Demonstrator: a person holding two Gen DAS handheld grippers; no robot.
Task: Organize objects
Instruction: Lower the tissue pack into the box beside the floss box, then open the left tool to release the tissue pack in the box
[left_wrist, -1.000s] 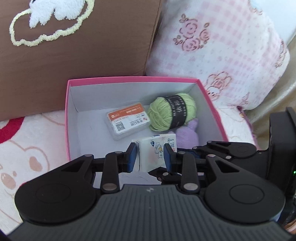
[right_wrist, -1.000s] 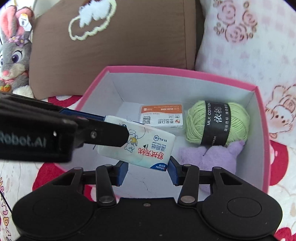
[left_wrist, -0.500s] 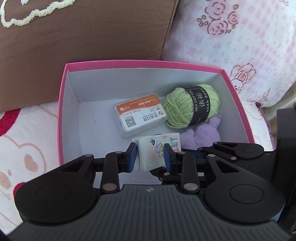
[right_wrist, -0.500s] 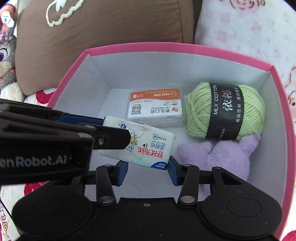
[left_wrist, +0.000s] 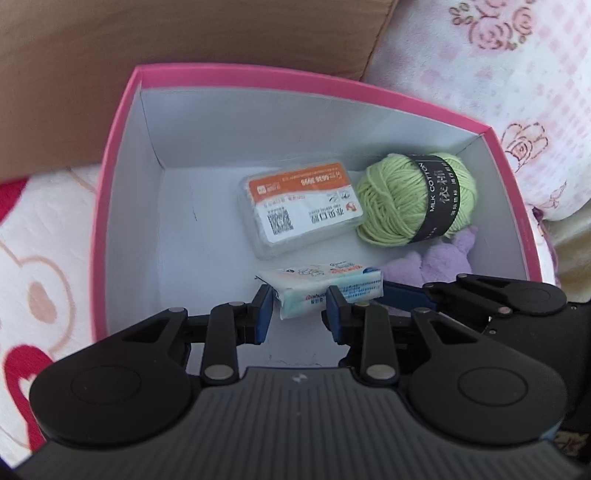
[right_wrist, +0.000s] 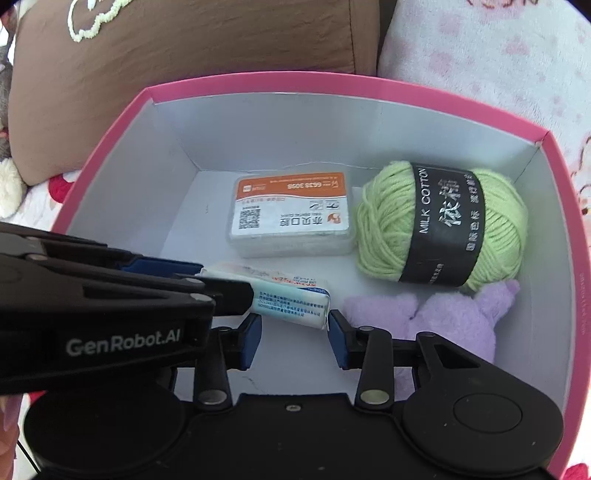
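Tissue pack (left_wrist: 325, 286), its near end hidden, pinched by left tongs (left_wrist: 300, 308); right tongs (right_wrist: 293, 338) closing around it.

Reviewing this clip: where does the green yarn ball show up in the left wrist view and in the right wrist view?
Left wrist: green yarn ball sits right of centre, near the box's far right corner.
Right wrist: it fills the right side, above the purple plush.
Shared landmark: the orange-labelled plastic case lies just left of it in both.

Gripping tissue pack (left_wrist: 325, 286) between left gripper (left_wrist: 300, 306) pads, hanging low inside pink box (left_wrist: 110, 184) beside yarn (left_wrist: 413, 201)
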